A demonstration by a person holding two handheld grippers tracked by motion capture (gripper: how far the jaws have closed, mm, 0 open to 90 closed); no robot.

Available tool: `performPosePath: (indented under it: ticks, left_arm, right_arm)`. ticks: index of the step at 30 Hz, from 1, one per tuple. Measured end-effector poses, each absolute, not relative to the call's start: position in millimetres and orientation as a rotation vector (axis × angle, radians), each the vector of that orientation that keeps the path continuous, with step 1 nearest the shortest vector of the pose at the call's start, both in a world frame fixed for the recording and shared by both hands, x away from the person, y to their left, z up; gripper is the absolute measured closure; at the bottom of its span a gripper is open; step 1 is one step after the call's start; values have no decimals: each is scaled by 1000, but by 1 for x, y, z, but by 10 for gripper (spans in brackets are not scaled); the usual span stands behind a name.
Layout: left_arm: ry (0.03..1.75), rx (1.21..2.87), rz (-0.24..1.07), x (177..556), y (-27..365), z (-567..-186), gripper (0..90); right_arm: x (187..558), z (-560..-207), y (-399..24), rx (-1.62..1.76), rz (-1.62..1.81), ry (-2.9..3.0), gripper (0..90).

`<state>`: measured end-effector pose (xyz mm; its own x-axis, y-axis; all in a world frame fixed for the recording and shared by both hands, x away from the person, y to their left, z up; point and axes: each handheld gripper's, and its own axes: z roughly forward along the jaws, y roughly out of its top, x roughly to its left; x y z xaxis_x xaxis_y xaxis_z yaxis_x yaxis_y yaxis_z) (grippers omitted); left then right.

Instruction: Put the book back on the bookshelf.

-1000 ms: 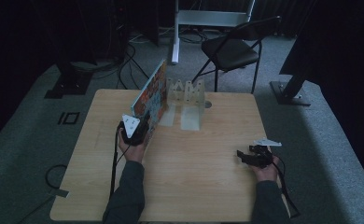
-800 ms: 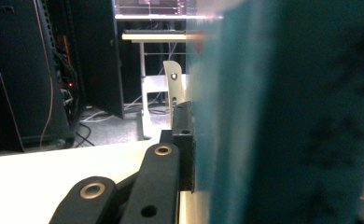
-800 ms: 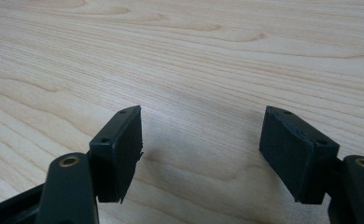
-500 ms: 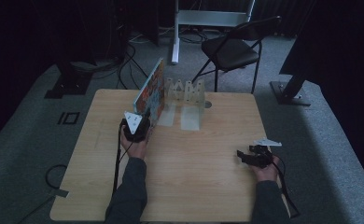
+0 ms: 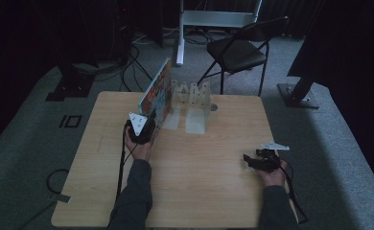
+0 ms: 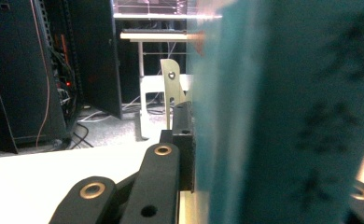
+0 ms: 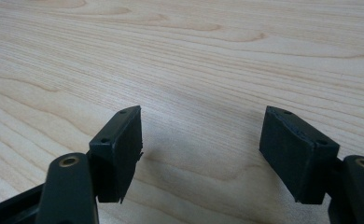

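A colourful picture book (image 5: pixel 158 93) stands on edge, tilted, left of the pale bookend rack (image 5: pixel 191 93) at the table's far middle. My left gripper (image 5: pixel 146 130) is shut on the book's near lower corner. In the left gripper view the teal book spine (image 6: pixel 283 116) is pressed against the black pad of one finger (image 6: pixel 182 140), and a bookend (image 6: pixel 173 84) shows beyond. My right gripper (image 5: pixel 249 159) rests near the table's right front, jaws wide apart over bare wood (image 7: pixel 201 140), with nothing between them.
The wooden table (image 5: pixel 214 182) stands on grey carpet. A black folding chair (image 5: pixel 238 50) and a white stand (image 5: pixel 209 19) are behind it. Dark equipment racks (image 6: pixel 26 70) and cables (image 5: pixel 127 57) lie at the back left.
My left gripper has slid slightly forward with the book, bringing it a little nearer the rack. The right gripper has stayed still.
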<state>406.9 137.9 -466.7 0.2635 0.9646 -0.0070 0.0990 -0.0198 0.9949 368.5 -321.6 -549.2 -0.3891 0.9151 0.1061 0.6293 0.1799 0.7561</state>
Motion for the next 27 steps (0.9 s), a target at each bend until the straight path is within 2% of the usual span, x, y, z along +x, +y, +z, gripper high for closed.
performPosePath:
  ticks: [27]
  left_arm:
    - [1101,1397,937,404,148,-481,808]
  right_arm:
    - [368,-549,-322,1451,1051,2097,295]
